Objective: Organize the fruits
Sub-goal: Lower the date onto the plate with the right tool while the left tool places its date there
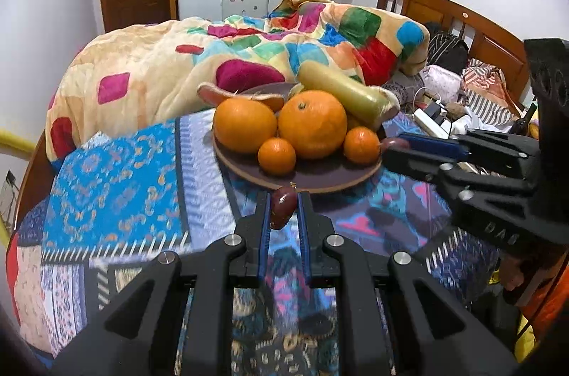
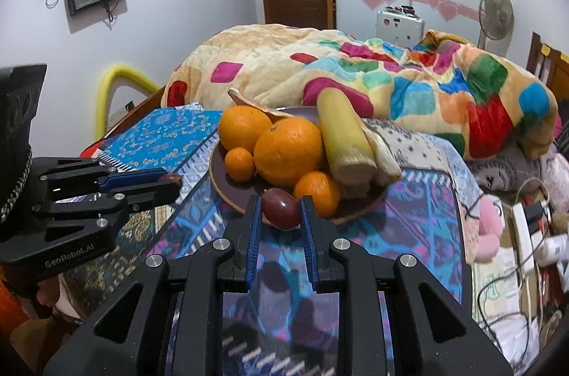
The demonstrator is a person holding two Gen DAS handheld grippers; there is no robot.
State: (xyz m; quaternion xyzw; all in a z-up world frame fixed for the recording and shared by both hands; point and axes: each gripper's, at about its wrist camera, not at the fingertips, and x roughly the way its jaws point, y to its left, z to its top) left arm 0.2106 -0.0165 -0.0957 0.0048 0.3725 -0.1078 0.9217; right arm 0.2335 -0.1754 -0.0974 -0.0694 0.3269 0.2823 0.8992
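left gripper: jaws pinch small date | right gripper: jaws clasp dark-red fruit (beside plate)

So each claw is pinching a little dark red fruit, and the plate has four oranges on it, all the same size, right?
Not quite: the oranges differ in size. The left wrist view shows two large oranges and two small ones on the plate. The rest holds: the left gripper and right gripper each pinch a small dark red fruit.
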